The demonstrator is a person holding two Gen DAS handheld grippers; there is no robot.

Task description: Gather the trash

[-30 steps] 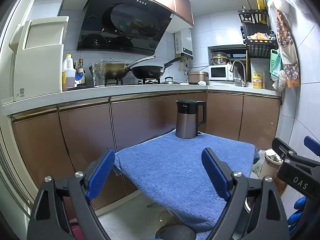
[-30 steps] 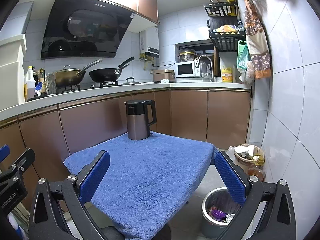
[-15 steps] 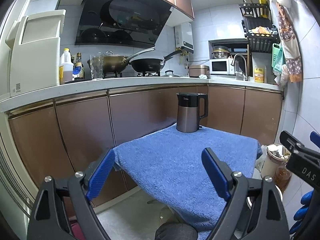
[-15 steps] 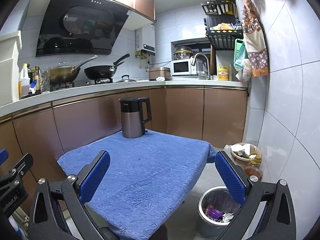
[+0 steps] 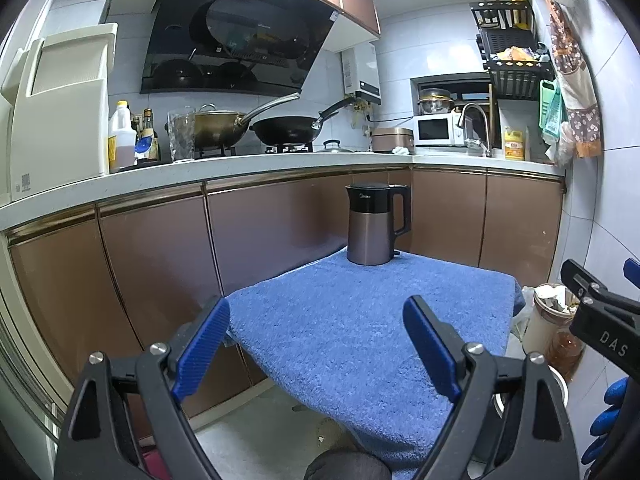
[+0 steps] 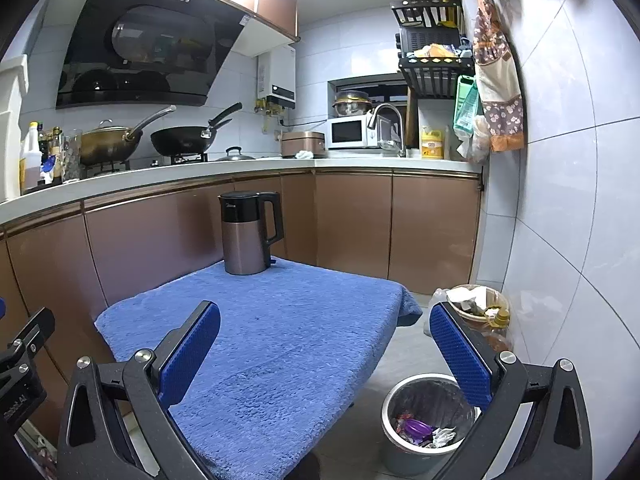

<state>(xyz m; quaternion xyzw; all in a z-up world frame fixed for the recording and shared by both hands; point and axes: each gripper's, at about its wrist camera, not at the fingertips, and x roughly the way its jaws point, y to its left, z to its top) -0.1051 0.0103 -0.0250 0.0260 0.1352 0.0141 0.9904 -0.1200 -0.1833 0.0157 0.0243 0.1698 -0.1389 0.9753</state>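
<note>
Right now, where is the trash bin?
In the right wrist view, the round metal trash bin with a grey liner stands on the floor at lower right, beside the table's blue towel and below the right tongs' blue pad.

The right gripper (image 6: pixel 325 348) hides part of the trash bin (image 6: pixel 404 432).

Bright, even ceiling light, sharp focus, glare on the white wall tiles (image 6: pixel 560 160), strong fisheye bending at edges.

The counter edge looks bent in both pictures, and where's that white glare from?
Left wrist view: fisheye lens bows the counter edge and blackens the corners. Right wrist view: same bowing; the glare is ceiling light on the glossy wall tiles; the picture is otherwise sharp.
</note>
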